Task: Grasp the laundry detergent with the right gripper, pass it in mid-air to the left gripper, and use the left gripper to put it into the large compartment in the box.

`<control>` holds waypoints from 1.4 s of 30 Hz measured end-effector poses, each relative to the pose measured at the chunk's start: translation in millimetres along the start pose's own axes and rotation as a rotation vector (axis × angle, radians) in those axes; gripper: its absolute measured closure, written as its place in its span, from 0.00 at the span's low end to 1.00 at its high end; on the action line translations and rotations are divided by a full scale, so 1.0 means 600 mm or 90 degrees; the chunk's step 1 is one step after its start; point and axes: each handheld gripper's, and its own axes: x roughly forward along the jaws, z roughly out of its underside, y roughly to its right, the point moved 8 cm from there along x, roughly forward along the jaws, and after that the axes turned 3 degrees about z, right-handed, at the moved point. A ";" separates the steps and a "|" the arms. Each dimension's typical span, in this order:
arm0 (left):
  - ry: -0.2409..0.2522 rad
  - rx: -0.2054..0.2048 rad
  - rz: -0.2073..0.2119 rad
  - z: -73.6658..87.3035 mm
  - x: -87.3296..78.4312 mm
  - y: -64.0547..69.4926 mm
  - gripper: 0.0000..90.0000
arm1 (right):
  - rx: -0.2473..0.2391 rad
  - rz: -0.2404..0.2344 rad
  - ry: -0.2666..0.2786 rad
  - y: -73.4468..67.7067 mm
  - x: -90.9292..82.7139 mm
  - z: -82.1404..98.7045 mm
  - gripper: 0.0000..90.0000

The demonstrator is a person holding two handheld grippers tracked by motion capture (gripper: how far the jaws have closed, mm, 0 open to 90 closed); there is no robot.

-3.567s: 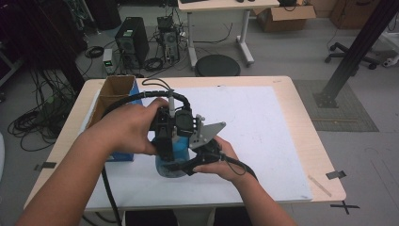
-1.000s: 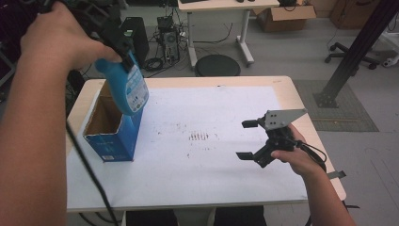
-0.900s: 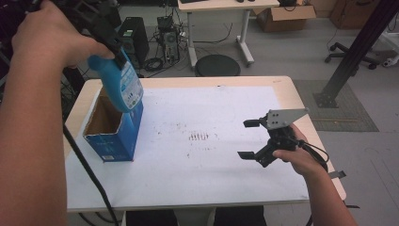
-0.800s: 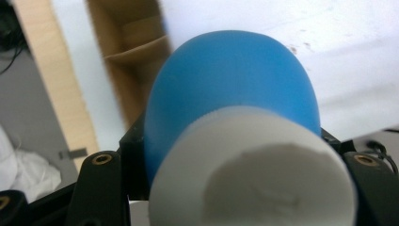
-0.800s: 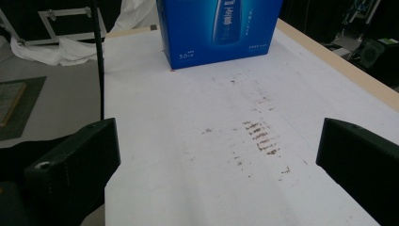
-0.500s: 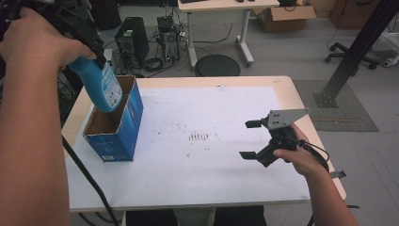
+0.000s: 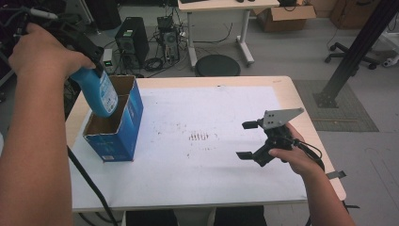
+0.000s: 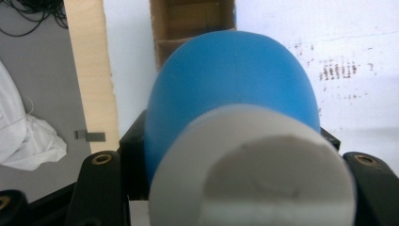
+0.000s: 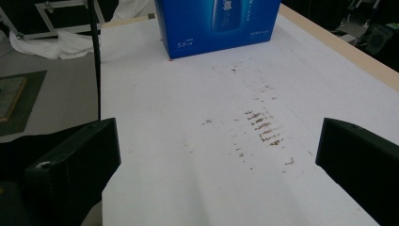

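High view: my left claw [image 7: 91, 63] grips the blue plastic bottle [image 7: 101, 94], tilted to enter the open blue cardboard box [image 7: 122, 127] below; my right claw [image 7: 251, 140] waits open, clear.

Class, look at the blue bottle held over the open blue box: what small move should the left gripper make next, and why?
Probably lower it straight down. The left gripper is shut on the blue bottle, whose base is already entering the near compartment of the blue box, so it seems lined up. The right gripper waits open, well clear.
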 end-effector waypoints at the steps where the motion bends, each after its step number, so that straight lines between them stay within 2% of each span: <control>1: 0.000 0.000 0.000 0.000 0.006 -0.002 0.42 | 0.000 0.000 -0.001 0.000 0.000 0.000 0.00; 15: -0.019 -0.004 0.005 0.003 0.068 -0.019 0.42 | -0.008 0.006 -0.020 0.000 -0.012 -0.010 0.01; 22: -0.036 -0.001 0.004 0.004 0.111 -0.024 0.42 | -0.008 0.008 -0.023 -0.001 -0.016 -0.011 0.01; 33: -0.056 -0.003 0.009 0.016 0.175 -0.035 0.43 | -0.006 0.006 -0.026 0.000 -0.014 -0.008 0.01; 42: -0.074 -0.001 0.009 0.025 0.221 -0.035 0.43 | -0.005 0.002 -0.025 -0.002 -0.009 -0.006 0.01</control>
